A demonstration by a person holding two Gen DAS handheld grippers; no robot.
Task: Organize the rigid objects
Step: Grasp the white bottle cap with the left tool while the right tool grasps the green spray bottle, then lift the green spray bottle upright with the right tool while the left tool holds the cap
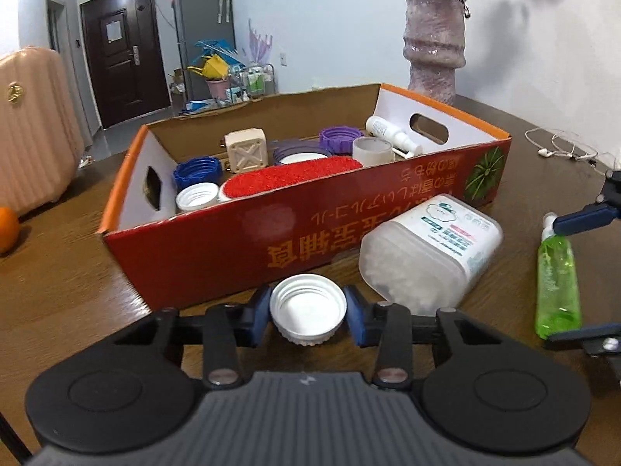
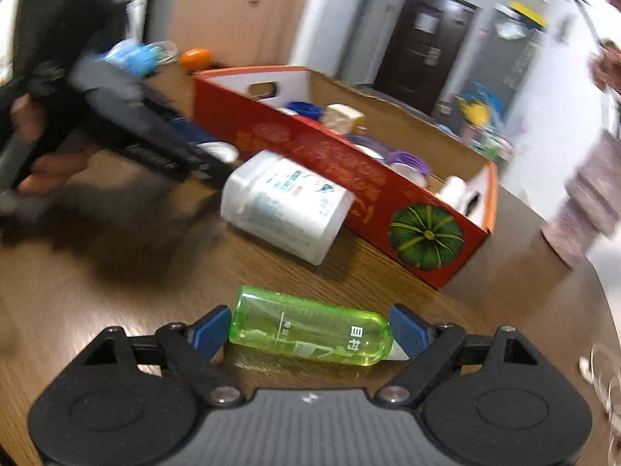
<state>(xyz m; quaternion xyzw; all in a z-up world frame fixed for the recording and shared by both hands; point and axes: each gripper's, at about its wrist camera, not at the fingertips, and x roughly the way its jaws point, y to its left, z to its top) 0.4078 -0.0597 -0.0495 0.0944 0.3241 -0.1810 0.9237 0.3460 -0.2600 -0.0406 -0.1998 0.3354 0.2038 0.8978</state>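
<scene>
My left gripper (image 1: 308, 310) is shut on a white screw cap (image 1: 308, 306), open side up, just in front of the red cardboard box (image 1: 217, 252). The box holds several caps, a red brush (image 1: 291, 176) and a white spray bottle (image 1: 392, 132). My right gripper (image 2: 308, 328) is open, its blue pads on either side of a green transparent bottle (image 2: 310, 328) lying on the table; it also shows in the left wrist view (image 1: 557, 279). A white plastic jar (image 1: 427, 248) lies on its side against the box.
The wooden table (image 1: 58, 291) carries a purple vase (image 1: 432, 46) behind the box, white earphones (image 1: 559, 147) at the far right and an orange (image 1: 7, 229) at the left edge. A pink suitcase (image 1: 31, 124) stands beyond the table.
</scene>
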